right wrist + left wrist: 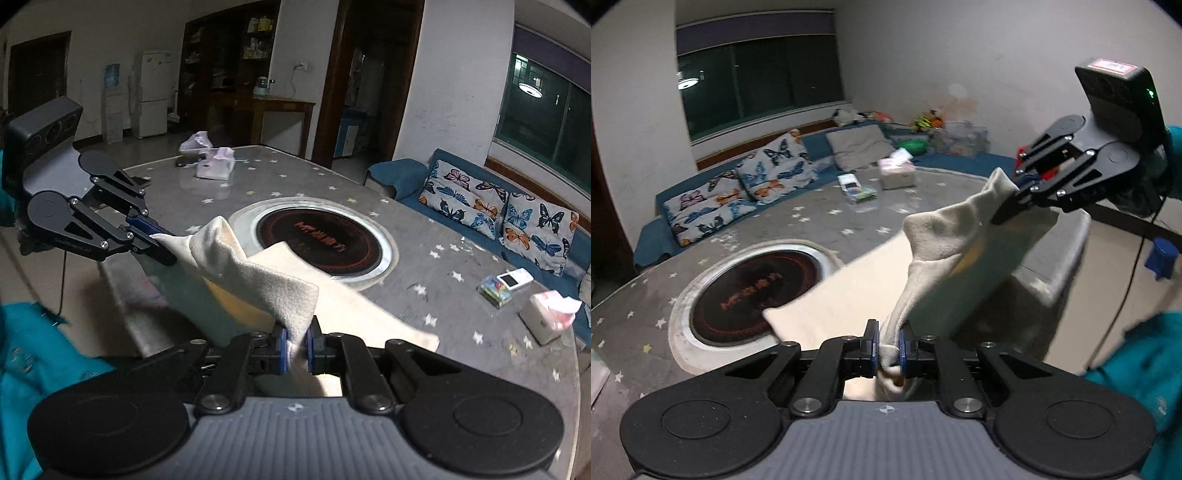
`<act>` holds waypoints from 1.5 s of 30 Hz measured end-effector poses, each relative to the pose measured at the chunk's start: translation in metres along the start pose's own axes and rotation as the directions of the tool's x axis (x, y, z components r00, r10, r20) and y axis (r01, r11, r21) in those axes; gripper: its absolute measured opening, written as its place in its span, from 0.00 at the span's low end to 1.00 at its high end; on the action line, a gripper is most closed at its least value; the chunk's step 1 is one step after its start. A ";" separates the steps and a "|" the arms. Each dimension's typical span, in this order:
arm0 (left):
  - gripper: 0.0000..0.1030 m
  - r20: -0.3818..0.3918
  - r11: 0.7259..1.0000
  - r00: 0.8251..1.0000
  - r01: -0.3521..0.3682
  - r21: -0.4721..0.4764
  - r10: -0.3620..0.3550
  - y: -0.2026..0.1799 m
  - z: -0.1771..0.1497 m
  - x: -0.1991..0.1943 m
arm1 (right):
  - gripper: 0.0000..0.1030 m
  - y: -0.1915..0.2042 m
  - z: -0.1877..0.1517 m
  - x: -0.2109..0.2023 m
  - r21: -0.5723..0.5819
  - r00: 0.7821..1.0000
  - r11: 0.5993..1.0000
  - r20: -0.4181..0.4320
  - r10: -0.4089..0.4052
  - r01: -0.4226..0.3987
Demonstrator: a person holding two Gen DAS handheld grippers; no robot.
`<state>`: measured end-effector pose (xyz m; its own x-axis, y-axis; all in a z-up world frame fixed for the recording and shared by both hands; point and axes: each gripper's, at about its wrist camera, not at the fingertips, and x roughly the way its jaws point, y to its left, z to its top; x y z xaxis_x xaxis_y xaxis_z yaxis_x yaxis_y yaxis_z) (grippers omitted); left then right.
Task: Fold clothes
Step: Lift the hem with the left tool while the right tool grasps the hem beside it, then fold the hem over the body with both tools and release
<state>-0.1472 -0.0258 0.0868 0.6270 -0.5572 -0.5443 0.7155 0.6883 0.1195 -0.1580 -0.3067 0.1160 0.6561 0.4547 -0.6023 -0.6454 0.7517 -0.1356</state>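
We hold the cream cloth [945, 258] between both grippers.

Left gripper [888, 345] and right gripper [296, 345], at lower centre, each clench a corner.

Little can be read. The round black glass cooktop [325, 242] set into the grey star-patterned table [461, 325] carries orange-red lettering across its middle that begins with "MT", followed by characters too blurred to make out. From the left wrist view the same lettering on the cooktop [753, 291] appears only as an unreadable orange smear.
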 end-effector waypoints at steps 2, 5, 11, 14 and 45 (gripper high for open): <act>0.11 0.002 1.000 1.000 -0.016 -0.015 0.016 0.013 0.006 0.013 | 0.08 -0.014 0.009 0.013 -0.007 1.000 1.000 -0.006 0.000 0.000; 0.11 -0.009 0.999 0.999 -0.040 -0.035 0.039 0.033 0.015 0.037 | 0.08 -0.035 0.024 0.038 -0.021 1.000 1.000 -0.023 0.002 -0.003; 0.11 -0.063 0.993 0.995 -0.082 -0.084 0.077 0.070 0.020 0.095 | 0.09 -0.078 0.042 0.110 -0.035 0.996 0.999 -0.094 0.000 -0.003; 0.11 -0.099 0.987 0.990 -0.112 -0.115 0.100 0.084 0.016 0.125 | 0.09 -0.094 0.034 0.152 0.020 0.991 1.000 -0.135 -0.003 0.006; 0.18 -0.144 0.945 0.988 -0.102 -0.310 0.060 0.067 0.039 0.187 | 0.16 -0.132 -0.043 0.145 0.392 0.979 0.900 -0.146 -0.144 0.191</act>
<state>0.0298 -0.1023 0.0251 0.6179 -0.4424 -0.6500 0.5168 0.8515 -0.0884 0.0053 -0.3603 0.0121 0.6781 0.2669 -0.6848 -0.3025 0.9505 0.0709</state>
